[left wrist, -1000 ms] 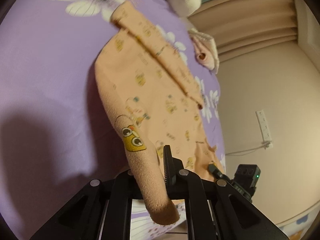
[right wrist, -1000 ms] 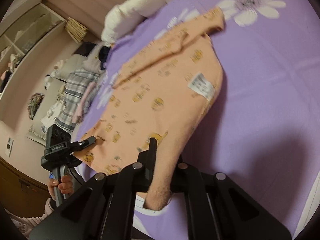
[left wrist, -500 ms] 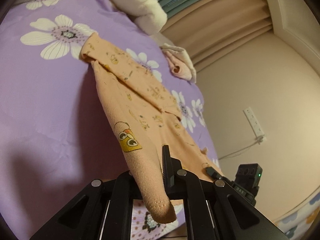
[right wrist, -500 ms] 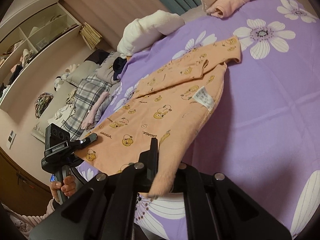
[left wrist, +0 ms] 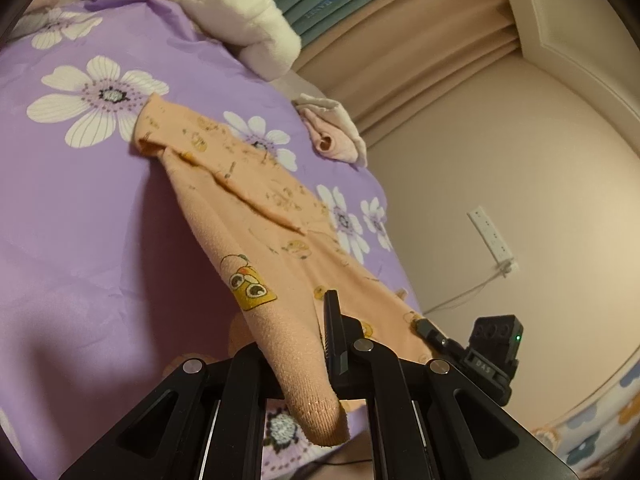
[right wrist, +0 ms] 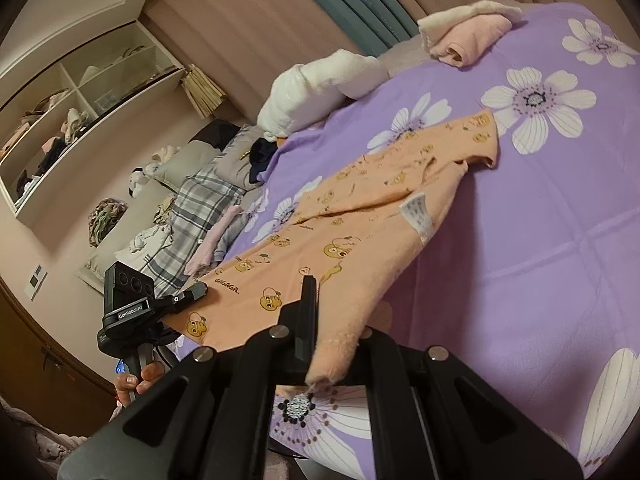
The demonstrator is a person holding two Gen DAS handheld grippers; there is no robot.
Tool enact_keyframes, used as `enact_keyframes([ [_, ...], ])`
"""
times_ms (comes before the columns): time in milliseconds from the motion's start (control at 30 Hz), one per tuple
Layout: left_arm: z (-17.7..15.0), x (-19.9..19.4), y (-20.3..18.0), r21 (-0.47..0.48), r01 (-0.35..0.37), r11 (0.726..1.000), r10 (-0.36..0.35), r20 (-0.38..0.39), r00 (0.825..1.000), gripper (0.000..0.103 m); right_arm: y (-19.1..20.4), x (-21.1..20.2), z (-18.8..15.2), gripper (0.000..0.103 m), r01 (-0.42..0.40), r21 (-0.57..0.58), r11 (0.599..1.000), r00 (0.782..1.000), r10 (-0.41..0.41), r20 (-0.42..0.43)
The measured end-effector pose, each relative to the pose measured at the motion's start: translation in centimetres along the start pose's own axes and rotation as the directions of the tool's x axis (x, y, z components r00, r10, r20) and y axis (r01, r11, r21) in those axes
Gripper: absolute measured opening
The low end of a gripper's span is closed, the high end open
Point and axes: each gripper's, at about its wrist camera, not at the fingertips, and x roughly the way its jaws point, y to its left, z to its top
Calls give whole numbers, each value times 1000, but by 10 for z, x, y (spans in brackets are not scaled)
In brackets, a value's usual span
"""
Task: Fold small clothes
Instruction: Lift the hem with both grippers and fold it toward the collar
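A small orange garment point(left wrist: 248, 208) printed with yellow cartoon ducks is stretched between both grippers, its near hem lifted off the purple flowered bedsheet point(left wrist: 80, 240). The far end with a short sleeve point(right wrist: 480, 136) still lies on the sheet. My left gripper point(left wrist: 310, 332) is shut on one hem corner, and the cloth hangs down over its left finger. My right gripper point(right wrist: 328, 312) is shut on the other hem corner point(right wrist: 332, 356). A white label point(right wrist: 418, 212) shows on the garment point(right wrist: 360, 232). Each gripper shows in the other's view: the right gripper point(left wrist: 426, 326), and the left gripper point(right wrist: 196, 292) with a hand point(right wrist: 136, 380) on its handle.
A rolled white blanket point(right wrist: 320, 88) and a folded pink-and-white garment point(right wrist: 468, 36) lie at the far side of the bed. A pile of clothes with a plaid piece point(right wrist: 200, 208) sits to the left. Open shelves point(right wrist: 80, 112) and a wall socket point(left wrist: 492, 236) are beyond.
Both grippers have risen with the garment's near hem, pulling more of the cloth off the sheet. The far end has stayed on the bed, and both grips are unchanged.
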Motion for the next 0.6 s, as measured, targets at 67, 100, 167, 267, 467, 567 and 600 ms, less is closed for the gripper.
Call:
enact_keyframes([
  [67, 1, -5, -5, 12, 8, 1000, -8, 4, 1000, 4, 6, -6, 2, 5, -12, -17, 1000, 1000, 12, 9],
  [100, 1, -8, -8, 17, 10, 1000, -11, 6, 1000, 4, 7, -9, 3, 5, -15, -23, 1000, 1000, 15, 13],
  [167, 0, -13, -12, 30, 21, 999, -22, 9, 1000, 4, 14, -16, 5, 5, -23, -45, 999, 999, 24, 23],
  [267, -3, -21, -20, 47, 28, 999, -29, 9, 1000, 4, 21, -26, 7, 5, -35, -73, 997, 999, 37, 36],
  [467, -9, -39, -33, 76, 37, 996, -38, 15, 999, 4, 39, -46, 5, 5, -56, -144, 988, 997, 64, 49],
  [567, -11, -47, -38, 83, 43, 996, -45, 19, 999, 4, 49, -56, 4, 5, -65, -182, 981, 995, 76, 59],
  [600, -12, -50, -40, 87, 45, 995, -46, 19, 999, 4, 52, -59, 4, 5, -74, -193, 978, 994, 87, 60],
])
